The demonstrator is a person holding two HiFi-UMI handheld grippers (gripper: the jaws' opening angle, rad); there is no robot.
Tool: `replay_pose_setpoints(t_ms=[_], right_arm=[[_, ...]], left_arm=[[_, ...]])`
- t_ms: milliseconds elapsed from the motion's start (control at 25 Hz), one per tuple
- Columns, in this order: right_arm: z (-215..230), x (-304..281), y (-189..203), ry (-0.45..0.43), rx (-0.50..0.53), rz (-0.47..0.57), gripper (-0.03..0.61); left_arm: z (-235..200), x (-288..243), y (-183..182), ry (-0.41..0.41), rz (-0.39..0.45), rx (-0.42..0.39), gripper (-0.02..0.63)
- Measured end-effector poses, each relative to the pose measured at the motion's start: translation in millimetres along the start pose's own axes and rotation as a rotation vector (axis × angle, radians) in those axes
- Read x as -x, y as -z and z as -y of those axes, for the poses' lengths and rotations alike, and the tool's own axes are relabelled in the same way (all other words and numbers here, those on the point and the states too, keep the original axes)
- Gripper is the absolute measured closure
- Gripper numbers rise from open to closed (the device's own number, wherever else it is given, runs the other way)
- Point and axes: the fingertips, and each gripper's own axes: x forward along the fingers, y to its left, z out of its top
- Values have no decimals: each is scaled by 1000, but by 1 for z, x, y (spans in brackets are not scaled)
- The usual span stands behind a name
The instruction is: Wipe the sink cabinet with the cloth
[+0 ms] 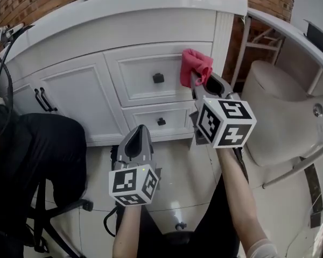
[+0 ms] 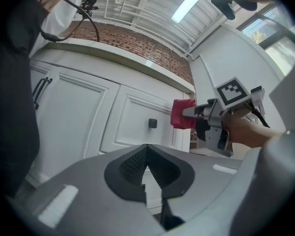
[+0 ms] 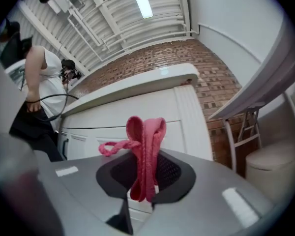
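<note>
- Pink cloth (image 1: 196, 64) clamped between jaws of right gripper (image 1: 200, 84); held at right end of upper drawer (image 1: 134, 71) of sink cabinet (image 1: 81, 85). Contact with panel not settled.
- Left gripper (image 1: 140, 131) held low before cabinet; jaws together, nothing between.
- Risks: cloth dragged out of pinch by friction on stroke. Loose twisted tail snagged on drawer knob (image 1: 158, 78). Paint scraped by jaw tips if wad is pushed back.
- Cloth folded lengthwise; long axis along jaws, free end pointed at cabinet front.
</note>
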Motion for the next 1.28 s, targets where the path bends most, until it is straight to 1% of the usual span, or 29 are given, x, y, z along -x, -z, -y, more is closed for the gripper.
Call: replay_pose_setpoints(t_ms=[120, 200, 280, 360, 480, 560, 680, 840, 1000, 1080, 1200, 1280], right_arm=[[-77, -17, 16, -151, -42, -14, 515], [-125, -32, 35, -221, -31, -41, 515], [-165, -46, 55, -272, -12, -72, 515], [-194, -59, 75, -309, -4, -104, 515], [-212, -69, 97, -325, 40, -137, 515], [-201, -68, 100, -295, 44, -136, 515], [-157, -59, 87, -220, 1, -110, 515], [-71, -36, 71, -95, -13, -81, 515], [24, -10, 65, 73, -44, -76, 515], [59, -1, 66, 119, -47, -90, 515], [82, 8, 64, 147, -43, -88, 515], [74, 11, 63, 139, -45, -75, 515]], left_arm=[[-32, 16, 2, -44, -18, -9, 599], [-58, 32, 1, -77, -29, -9, 598], [-83, 47, -3, -113, -30, 0, 598], [-105, 61, -7, -153, -27, -5, 599], [-125, 71, -6, -191, -34, 1, 599], [-124, 68, -3, -188, -42, 9, 598], [-106, 55, 3, -158, -47, 10, 599], [-62, 30, 16, -89, -51, 16, 598], [-14, 6, 26, -11, -59, 5, 599], [3, -2, 29, 10, -59, 0, 598], [13, -11, 31, 24, -60, 2, 598], [9, -12, 35, 9, -63, 13, 599]])
